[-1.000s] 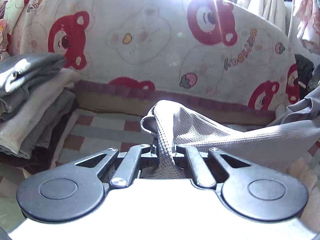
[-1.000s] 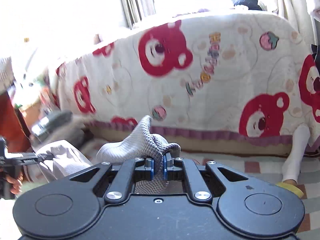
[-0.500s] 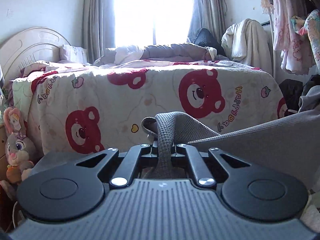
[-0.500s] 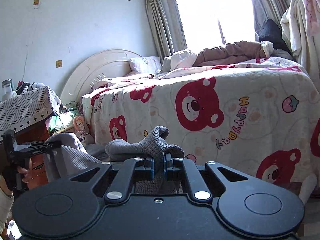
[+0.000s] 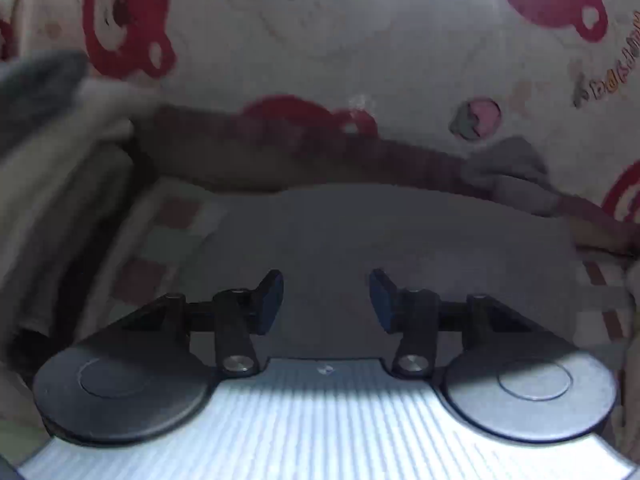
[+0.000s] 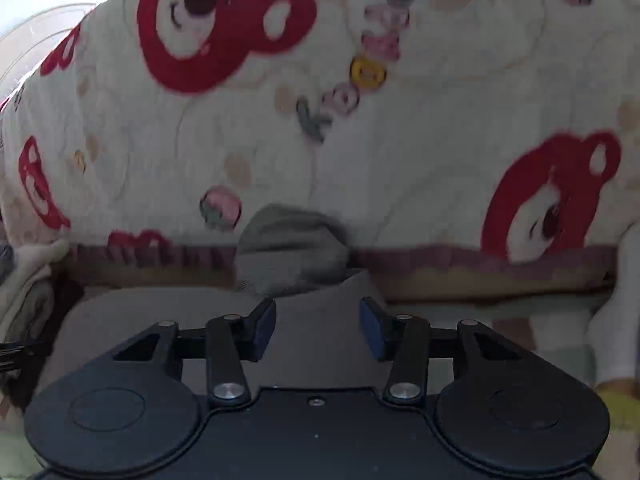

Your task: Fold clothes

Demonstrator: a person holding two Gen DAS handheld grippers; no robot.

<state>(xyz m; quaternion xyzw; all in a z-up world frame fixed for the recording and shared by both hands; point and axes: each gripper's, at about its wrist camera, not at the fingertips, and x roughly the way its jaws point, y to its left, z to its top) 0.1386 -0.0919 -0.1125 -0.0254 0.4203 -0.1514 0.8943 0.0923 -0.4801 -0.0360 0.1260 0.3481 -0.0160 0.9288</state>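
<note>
Left tongs [image 5: 326,302] released, pads apart, nothing between them; right tongs [image 6: 317,330] likewise spread and empty. Grey garment [image 5: 380,240] lies flat on the checked mat [image 5: 168,240] under both tongs, filling the 12 o'clock field of the left view; its far edge runs along the foot of the bear quilt [image 5: 400,40]. In the right view one part of the garment stands up in a hump [image 6: 288,252] at 12 o'clock, just beyond the pads, against the quilt. Stack of folded clothes [image 5: 48,140] at 9 o'clock in the left view, beside the garment; both views blurred, detail poor.

Judgement: the garment is laid out and let go, between folds or at the end of one; how many folds it carries cannot be told. Any further fold calls for both tongs to take an edge or corner, lift evenly, and lay it over without dragging the layer beneath; the hump wants flattening.
</note>
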